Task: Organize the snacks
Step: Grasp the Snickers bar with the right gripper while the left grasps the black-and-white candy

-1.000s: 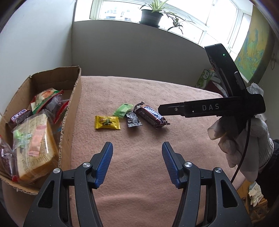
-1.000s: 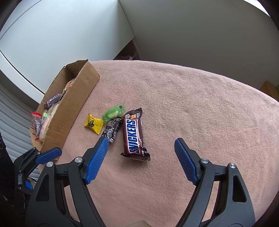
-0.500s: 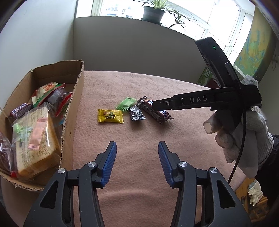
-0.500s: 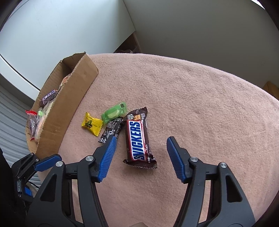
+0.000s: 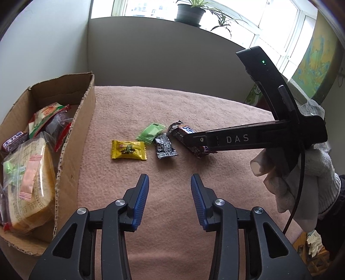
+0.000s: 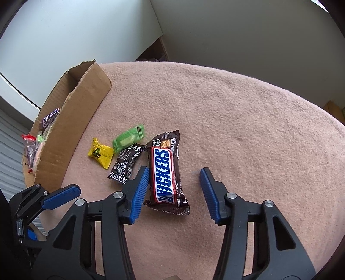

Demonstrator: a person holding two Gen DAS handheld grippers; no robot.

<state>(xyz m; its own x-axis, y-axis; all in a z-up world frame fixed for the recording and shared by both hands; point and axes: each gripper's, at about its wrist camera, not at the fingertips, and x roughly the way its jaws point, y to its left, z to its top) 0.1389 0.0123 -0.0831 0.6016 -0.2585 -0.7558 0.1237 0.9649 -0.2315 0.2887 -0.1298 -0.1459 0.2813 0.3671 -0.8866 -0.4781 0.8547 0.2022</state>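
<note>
A Snickers bar (image 6: pixel 165 172) lies on the pink-covered table (image 6: pixel 237 129), between the jaws of my right gripper (image 6: pixel 174 172). Those jaws are closing. The left pad is right at the wrapper's edge and the right pad stands clear of it. A black packet (image 6: pixel 125 165), a green packet (image 6: pixel 128 140) and a yellow candy (image 6: pixel 100 152) lie in a row to the bar's left. My left gripper (image 5: pixel 170 178) hovers over bare cloth nearer than the yellow candy (image 5: pixel 128 150), its jaws closing on nothing. A cardboard box (image 5: pixel 84 120) on the left holds several snacks.
A gloved hand (image 5: pixel 301 183) holds the right gripper at the table's right side. The box wall (image 6: pixel 75 129) stands close to the loose sweets. A potted plant (image 5: pixel 189 13) sits on the windowsill beyond the far wall. The table edge curves away at the right.
Both grippers' jaws have narrowed. The right gripper has come down over the Snickers bar, which now lies between its jaws. The left gripper has barely moved.
</note>
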